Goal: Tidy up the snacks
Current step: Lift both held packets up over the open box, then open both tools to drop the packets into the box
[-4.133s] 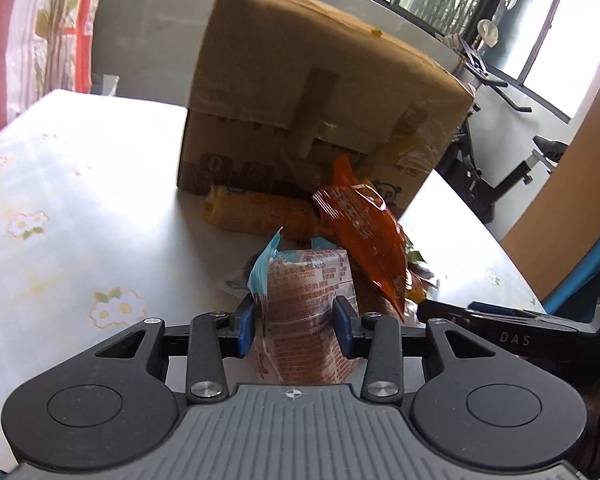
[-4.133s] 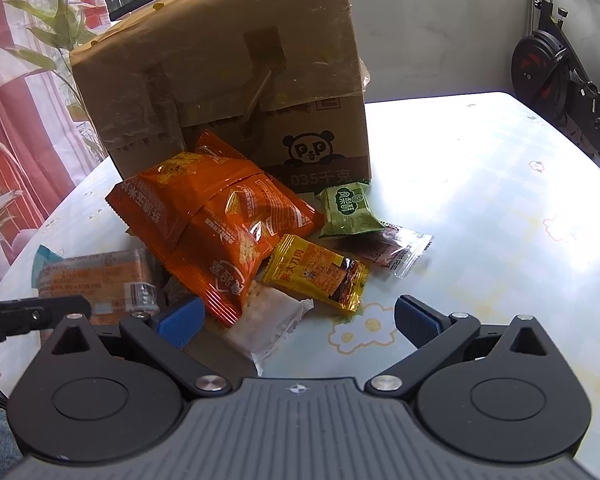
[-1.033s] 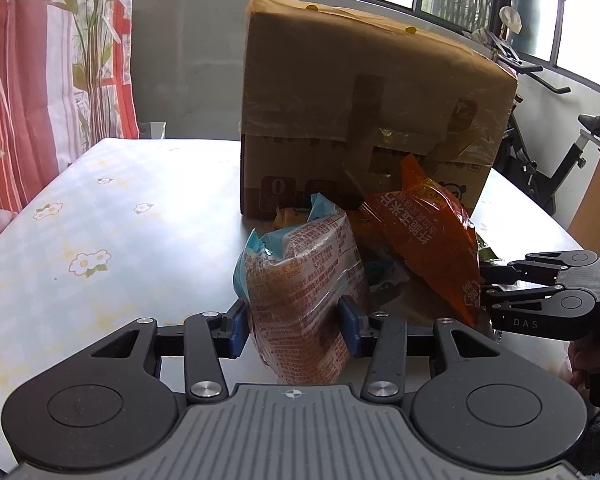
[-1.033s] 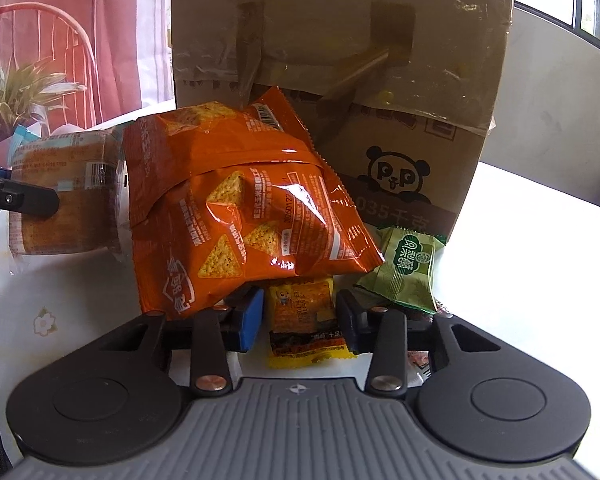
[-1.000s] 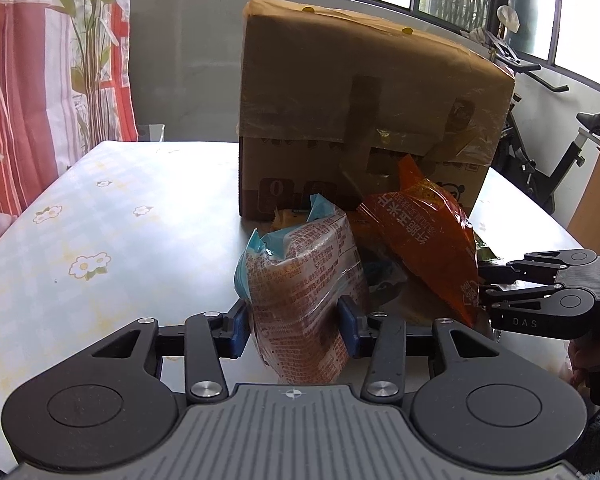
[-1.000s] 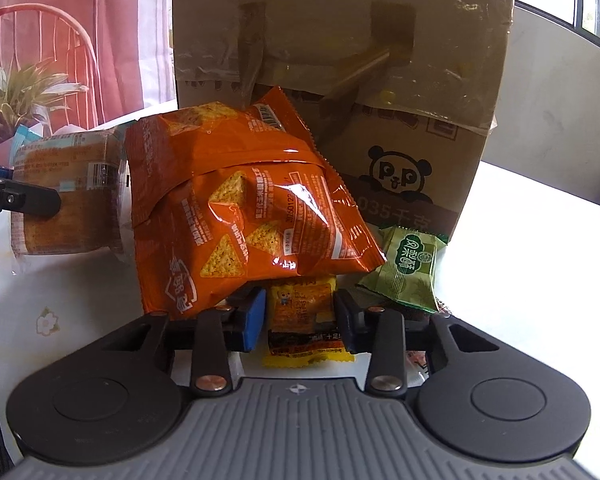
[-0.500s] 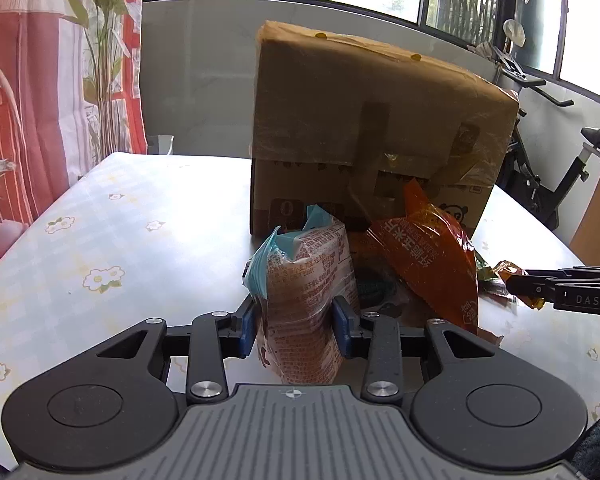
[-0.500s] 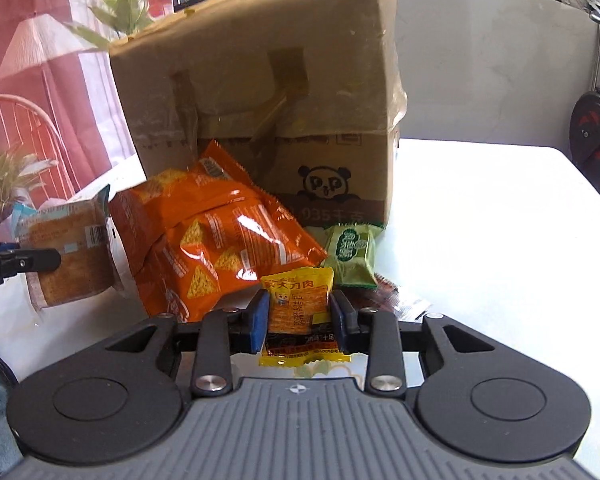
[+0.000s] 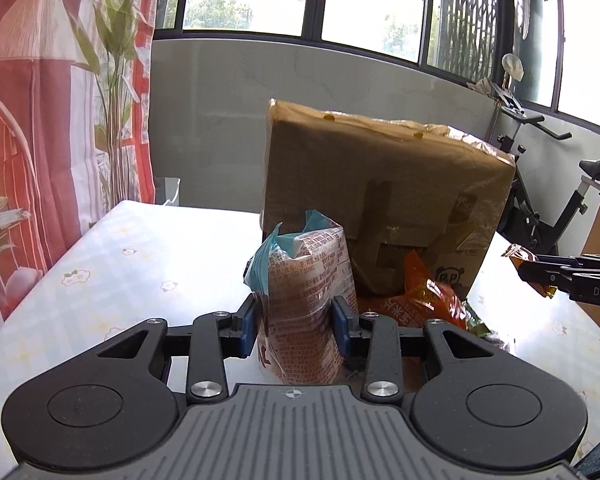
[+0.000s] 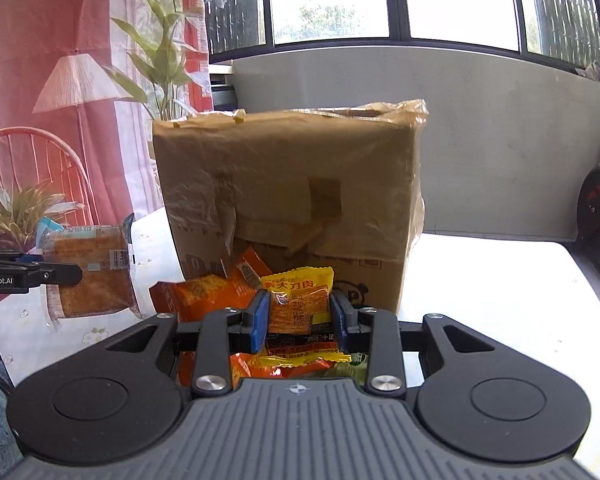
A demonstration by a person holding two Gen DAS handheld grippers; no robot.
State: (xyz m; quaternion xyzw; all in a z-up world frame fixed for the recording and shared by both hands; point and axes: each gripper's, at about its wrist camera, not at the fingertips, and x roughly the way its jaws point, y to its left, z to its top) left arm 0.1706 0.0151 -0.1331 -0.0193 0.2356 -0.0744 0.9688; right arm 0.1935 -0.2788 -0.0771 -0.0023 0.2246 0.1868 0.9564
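The left gripper (image 9: 296, 322) was clamped on a clear-wrapped brown cake with blue ends (image 9: 306, 304), held up above the white flowered table (image 9: 112, 280). The right gripper (image 10: 299, 322) was squeezed shut on a small yellow snack packet (image 10: 298, 304), also in the air. Behind both stood 1 big taped brown cardboard box (image 10: 292, 200), with orange chip bags (image 10: 208, 292) lying just in front of it.

left wrist: low, faces box (image 9: 384, 200) | right wrist: same | shared: box, table (image 9: 148, 264)
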